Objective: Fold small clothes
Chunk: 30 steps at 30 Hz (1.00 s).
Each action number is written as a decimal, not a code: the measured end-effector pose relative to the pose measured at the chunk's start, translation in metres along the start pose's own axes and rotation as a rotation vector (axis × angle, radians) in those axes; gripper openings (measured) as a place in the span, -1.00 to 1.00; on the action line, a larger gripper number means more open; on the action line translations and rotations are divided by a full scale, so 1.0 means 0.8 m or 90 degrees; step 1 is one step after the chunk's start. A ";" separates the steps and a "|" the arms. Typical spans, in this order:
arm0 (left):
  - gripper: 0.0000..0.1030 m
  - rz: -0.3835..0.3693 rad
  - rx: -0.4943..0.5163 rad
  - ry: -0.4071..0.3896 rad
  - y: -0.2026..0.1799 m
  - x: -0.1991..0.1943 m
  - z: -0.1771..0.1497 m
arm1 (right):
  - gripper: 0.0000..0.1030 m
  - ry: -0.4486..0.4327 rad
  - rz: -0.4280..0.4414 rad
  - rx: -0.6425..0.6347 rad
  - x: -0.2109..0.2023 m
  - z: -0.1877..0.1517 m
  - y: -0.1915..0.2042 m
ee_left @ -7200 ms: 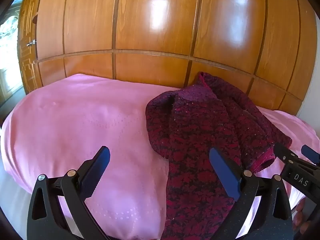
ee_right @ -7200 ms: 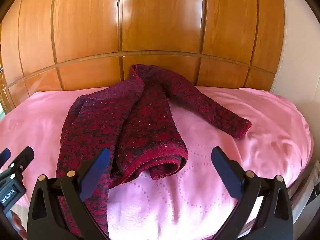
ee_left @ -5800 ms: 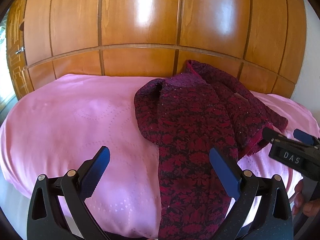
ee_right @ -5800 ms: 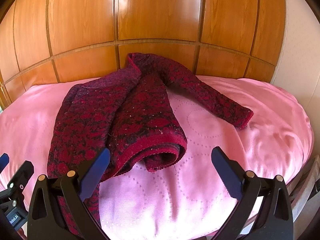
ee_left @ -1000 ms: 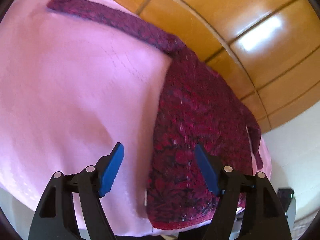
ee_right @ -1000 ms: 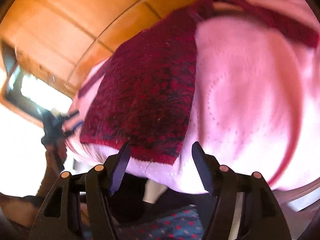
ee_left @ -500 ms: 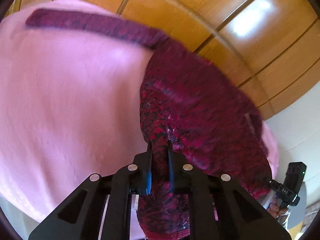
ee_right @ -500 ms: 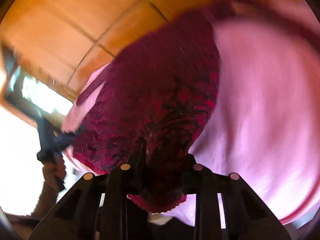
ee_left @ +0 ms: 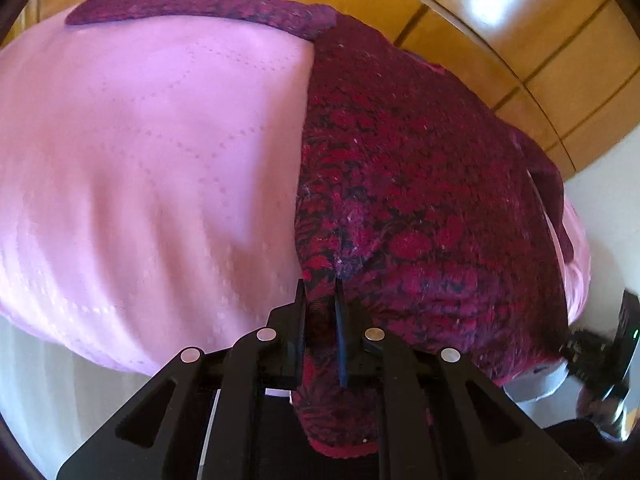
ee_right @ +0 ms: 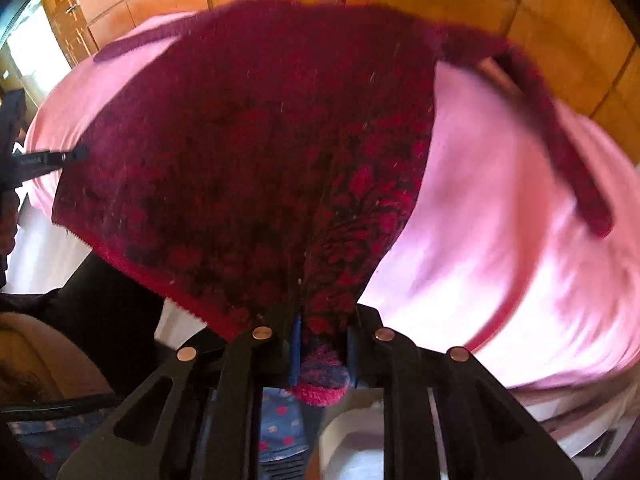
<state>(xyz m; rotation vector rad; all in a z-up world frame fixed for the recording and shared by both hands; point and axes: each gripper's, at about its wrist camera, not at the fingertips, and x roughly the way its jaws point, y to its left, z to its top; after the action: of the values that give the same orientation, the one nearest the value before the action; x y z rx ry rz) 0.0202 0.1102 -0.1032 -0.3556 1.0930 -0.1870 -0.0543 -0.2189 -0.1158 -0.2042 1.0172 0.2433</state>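
A dark red and black patterned knit sweater [ee_left: 420, 184] lies spread on a pink bed cover [ee_left: 152, 152]. My left gripper [ee_left: 320, 292] is shut on the sweater's left bottom corner at the bed's near edge. One sleeve [ee_left: 192, 10] stretches left along the far side. In the right wrist view my right gripper [ee_right: 320, 344] is shut on the other bottom corner of the sweater [ee_right: 260, 140], and the hem hangs lifted between the two grippers. The other sleeve [ee_right: 560, 140] trails down to the right. The left gripper also shows at the left edge of the right wrist view [ee_right: 44, 158].
Glossy wooden wardrobe panels [ee_left: 500, 20] stand right behind the bed. A white wall [ee_left: 608, 184] is at the right. A bright window or door [ee_right: 28, 52] is at the far left. Patterned blue fabric [ee_right: 280, 424] shows below the right gripper.
Both grippers, open half a minute of motion ago, have closed on the sweater's bottom corners. The hem has lifted off the bed edge, and the sweater now lies spread with sleeves out.
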 end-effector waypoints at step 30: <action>-0.04 -0.059 0.143 -0.062 -0.151 0.044 0.045 | 0.30 -0.388 0.365 0.978 0.068 0.019 -0.389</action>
<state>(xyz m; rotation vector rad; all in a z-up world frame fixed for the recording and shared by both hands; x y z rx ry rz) 0.0712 -0.0064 -0.0730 -0.2112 0.9487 -0.3676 0.0769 -0.5058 -0.1371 1.4838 0.4049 -0.0215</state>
